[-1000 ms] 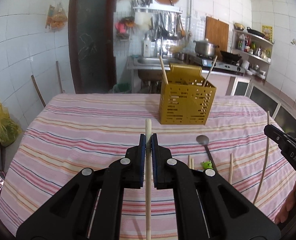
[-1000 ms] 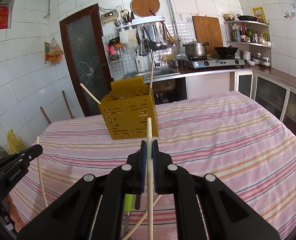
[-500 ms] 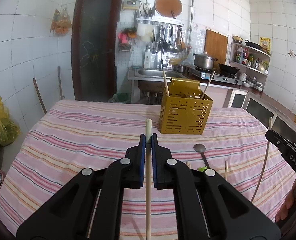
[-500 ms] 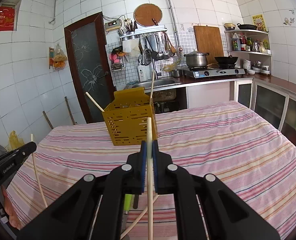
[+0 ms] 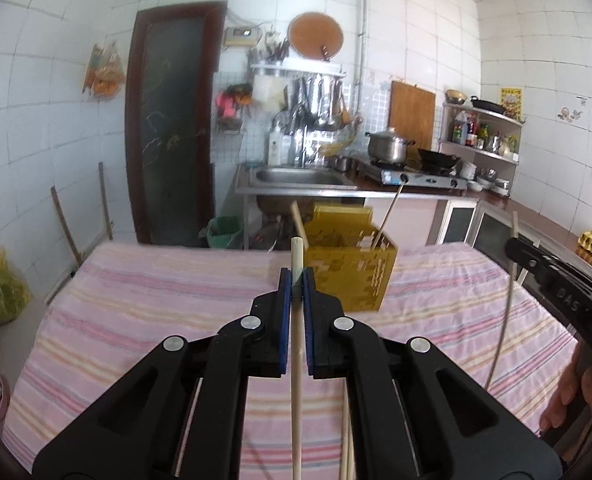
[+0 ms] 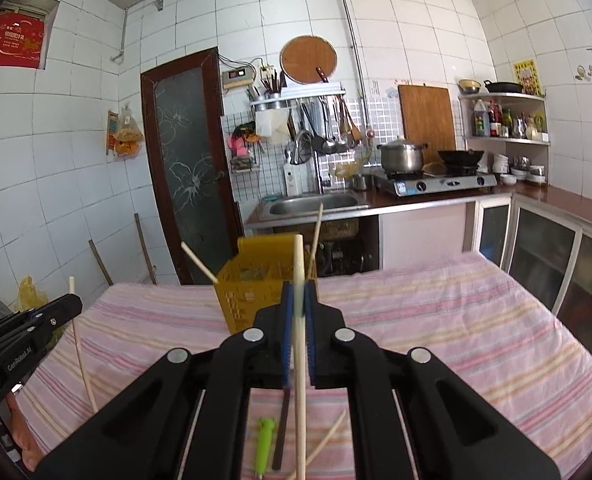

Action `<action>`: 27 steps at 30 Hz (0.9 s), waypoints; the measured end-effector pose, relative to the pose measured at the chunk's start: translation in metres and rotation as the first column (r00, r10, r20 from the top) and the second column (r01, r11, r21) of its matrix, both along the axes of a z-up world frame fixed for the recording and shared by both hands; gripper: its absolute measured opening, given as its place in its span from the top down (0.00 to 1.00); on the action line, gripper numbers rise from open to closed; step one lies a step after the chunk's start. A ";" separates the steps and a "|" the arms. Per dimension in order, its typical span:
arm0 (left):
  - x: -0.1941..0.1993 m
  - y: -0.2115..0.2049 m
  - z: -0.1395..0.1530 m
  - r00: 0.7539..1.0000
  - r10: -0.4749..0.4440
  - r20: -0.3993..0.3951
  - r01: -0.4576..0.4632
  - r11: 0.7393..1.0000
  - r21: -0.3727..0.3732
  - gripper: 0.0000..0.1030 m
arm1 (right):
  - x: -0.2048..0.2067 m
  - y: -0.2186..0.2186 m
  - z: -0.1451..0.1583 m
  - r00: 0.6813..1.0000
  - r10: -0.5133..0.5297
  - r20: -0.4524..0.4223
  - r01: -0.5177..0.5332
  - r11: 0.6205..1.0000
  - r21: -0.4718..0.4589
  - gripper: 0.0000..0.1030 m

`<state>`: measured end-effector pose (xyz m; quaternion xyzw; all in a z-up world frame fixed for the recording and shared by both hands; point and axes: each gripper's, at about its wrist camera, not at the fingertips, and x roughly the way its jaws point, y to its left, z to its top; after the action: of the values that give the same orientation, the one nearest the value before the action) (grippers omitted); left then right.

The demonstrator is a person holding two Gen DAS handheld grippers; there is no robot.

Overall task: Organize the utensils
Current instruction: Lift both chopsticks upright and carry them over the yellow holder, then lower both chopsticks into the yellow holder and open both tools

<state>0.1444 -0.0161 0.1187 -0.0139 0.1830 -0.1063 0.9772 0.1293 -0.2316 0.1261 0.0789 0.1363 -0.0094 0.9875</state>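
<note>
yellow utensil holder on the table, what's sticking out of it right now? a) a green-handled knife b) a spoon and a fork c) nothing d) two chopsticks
d: two chopsticks lean out of the top of the yellow utensil holder, one to each side.

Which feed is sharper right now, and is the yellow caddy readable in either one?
Right wrist view: background crisp, caddy fairly clear, though the held chopstick smears at the right gripper. Left wrist view: soft motion blur throughout, caddy holes smudged; the left gripper and its chopstick stay sharp. Both feeds bend edges, fisheye.
</note>
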 end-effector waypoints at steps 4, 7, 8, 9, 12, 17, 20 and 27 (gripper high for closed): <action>0.015 -0.009 0.026 0.999 -0.020 0.041 0.020 1.000 0.004 0.96 | 0.019 -0.001 0.020 1.000 0.012 0.021 -0.012 1.000 0.007 0.94; 0.032 -0.014 0.044 0.997 -0.024 0.067 0.024 1.000 -0.002 0.96 | 0.034 -0.003 0.034 0.999 0.016 0.042 -0.017 1.000 0.012 0.94; 0.037 -0.015 0.047 0.997 -0.022 0.073 0.022 1.000 -0.005 0.96 | 0.040 -0.004 0.040 0.998 0.015 0.054 -0.016 1.000 0.010 0.94; 0.045 -0.016 0.053 0.997 -0.022 0.079 0.023 1.000 -0.010 0.96 | 0.046 -0.004 0.046 0.998 0.013 0.065 -0.013 1.000 0.008 0.94; 0.069 -0.017 0.070 0.996 -0.024 0.091 0.028 0.999 -0.044 0.96 | 0.064 -0.004 0.059 0.997 0.013 0.081 -0.013 1.000 0.009 0.94; 0.101 -0.026 0.094 0.986 -0.032 0.162 0.043 0.997 -0.059 0.96 | 0.097 -0.004 0.086 0.991 -0.002 0.134 0.003 1.000 -0.008 0.94; 0.126 -0.033 0.104 0.984 -0.037 0.176 0.052 0.995 -0.086 0.96 | 0.118 -0.004 0.095 0.986 -0.005 0.166 0.007 1.000 -0.010 0.94; 0.173 -0.048 0.107 0.967 0.000 0.256 0.043 0.986 -0.160 0.96 | 0.152 -0.007 0.092 0.971 -0.028 0.238 0.029 1.000 0.000 0.94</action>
<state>0.3173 -0.0641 0.2262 -0.0786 0.0464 -0.1325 0.9870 0.2816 -0.2384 0.2177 0.0797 0.0155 -0.0143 0.9966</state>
